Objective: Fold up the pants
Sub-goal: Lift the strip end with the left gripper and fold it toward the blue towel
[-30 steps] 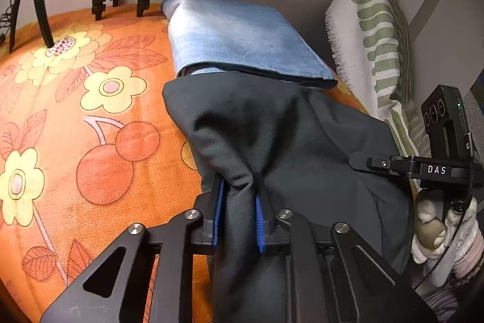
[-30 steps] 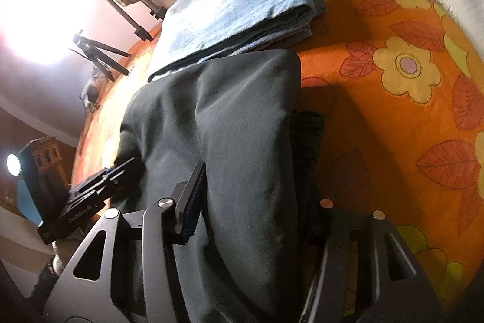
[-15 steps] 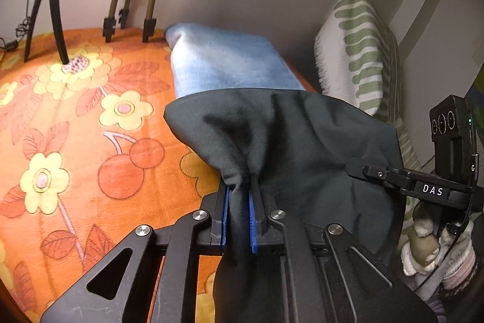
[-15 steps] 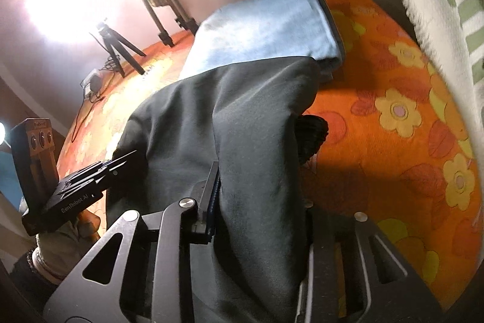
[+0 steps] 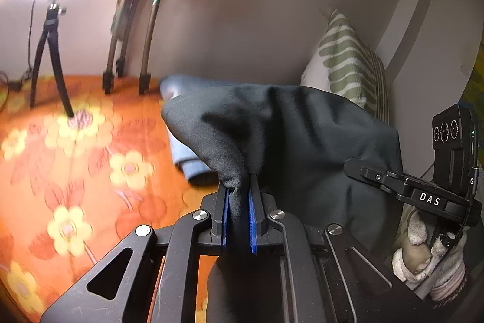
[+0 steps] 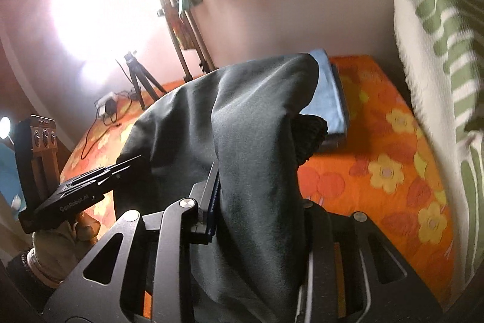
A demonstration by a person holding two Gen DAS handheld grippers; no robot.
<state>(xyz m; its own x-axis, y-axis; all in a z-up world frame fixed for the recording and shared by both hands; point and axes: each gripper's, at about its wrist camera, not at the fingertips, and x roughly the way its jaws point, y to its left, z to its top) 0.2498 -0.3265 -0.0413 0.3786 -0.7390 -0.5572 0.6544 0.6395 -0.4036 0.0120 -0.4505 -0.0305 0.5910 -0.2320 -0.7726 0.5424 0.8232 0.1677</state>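
The pants [image 5: 302, 135], dark grey, hang lifted above the bed [image 5: 75, 171], bunched up between the two tools. In the left wrist view, the left tool [image 5: 239, 202] is clamped tight on a gathered fold of the dark cloth, which is squeezed between its blue pads [image 5: 251, 220] and drapes up and over to the right. The cloth also falls down below the fingers toward the bottom edge. Behind it lies a folded pair of light blue jeans [image 5: 187, 156] on the orange flowered bedcover, partly hidden by the lifted pants. A black tripod [image 5: 51, 59] stands on the bed at the left under a bright lamp, and a white pillow with green stripes [image 5: 348, 65] leans against the wall at the right. At the far right, the right tool [image 5: 363, 171] reaches into the cloth, held by a gloved hand [image 5: 423, 256].

In the right wrist view, the right tool [image 6: 260, 202] grips a thick fold of the pants [image 6: 242, 126]; its jaws have just been closing on the cloth, which fills the gap between them. One blue pad [image 6: 213, 202] shows at the left of the fold; the other finger is covered by cloth. The blue jeans [image 6: 329, 102] lie behind on the bed [image 6: 378, 171]. At the left, the left tool [image 6: 133, 165] meets the other side of the cloth, held by a gloved hand [image 6: 60, 244]. The striped pillow [image 6: 438, 65] fills the right edge.
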